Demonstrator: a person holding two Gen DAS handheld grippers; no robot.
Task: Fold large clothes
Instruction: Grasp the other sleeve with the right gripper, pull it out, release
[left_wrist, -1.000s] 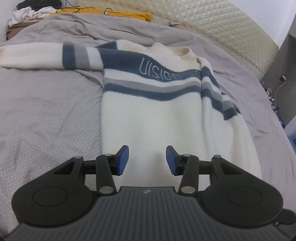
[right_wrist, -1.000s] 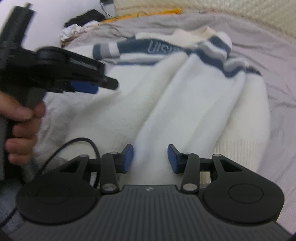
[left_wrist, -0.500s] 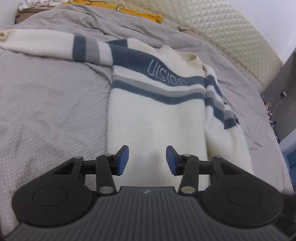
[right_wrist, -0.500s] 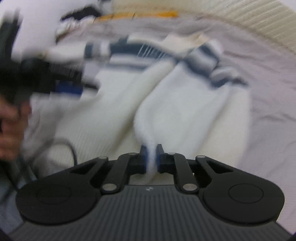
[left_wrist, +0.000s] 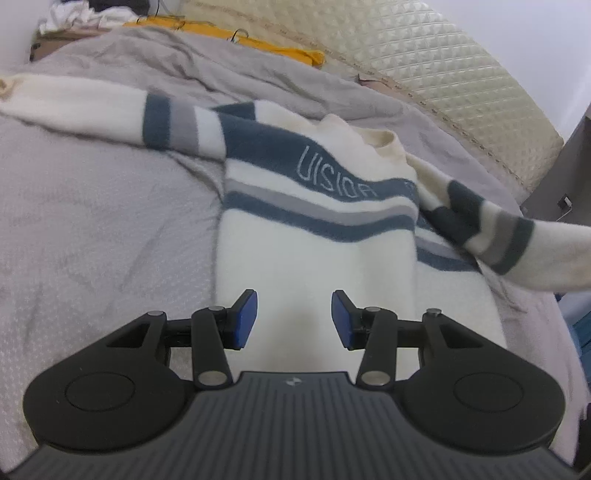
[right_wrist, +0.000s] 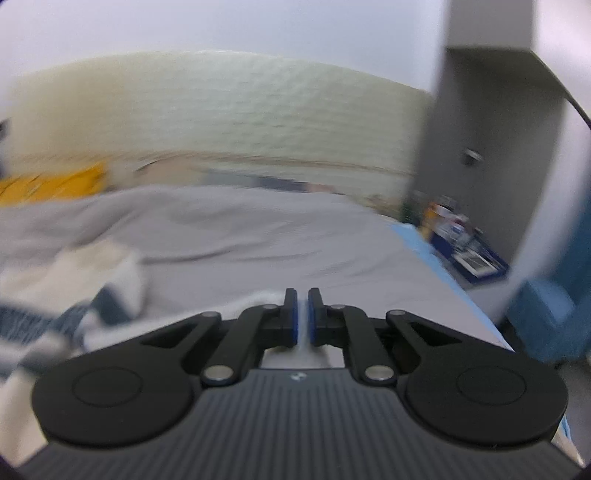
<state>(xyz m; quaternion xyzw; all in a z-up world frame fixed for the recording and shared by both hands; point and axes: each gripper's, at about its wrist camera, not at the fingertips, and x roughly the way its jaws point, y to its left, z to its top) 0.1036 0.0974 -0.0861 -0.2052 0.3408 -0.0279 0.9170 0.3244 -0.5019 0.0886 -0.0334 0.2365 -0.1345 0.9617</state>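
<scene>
A cream sweater (left_wrist: 314, 258) with blue and grey stripes and pale lettering lies face up on the grey bed. Its left sleeve (left_wrist: 92, 107) stretches out flat to the left. Its right sleeve (left_wrist: 491, 232) hangs lifted off the bed, pulled out to the right. My left gripper (left_wrist: 294, 319) hovers open over the lower body of the sweater with nothing between its blue pads. In the blurred right wrist view my right gripper (right_wrist: 302, 317) is shut on the cream sleeve fabric, and the sweater (right_wrist: 66, 291) trails away at lower left.
The grey bedcover (left_wrist: 92, 229) spreads left of the sweater. A quilted cream headboard (left_wrist: 461, 92) runs along the far side, with a yellow cloth (left_wrist: 229, 35) and a heap of clothes (left_wrist: 74, 14) beside it. A grey cabinet (right_wrist: 480, 147) and a cluttered blue shelf (right_wrist: 461, 243) stand right of the bed.
My right gripper closed on the right sleeve and swung it up and out to the right. The sleeve, earlier folded down along the body, now hangs in the air. The left gripper barely moved.
</scene>
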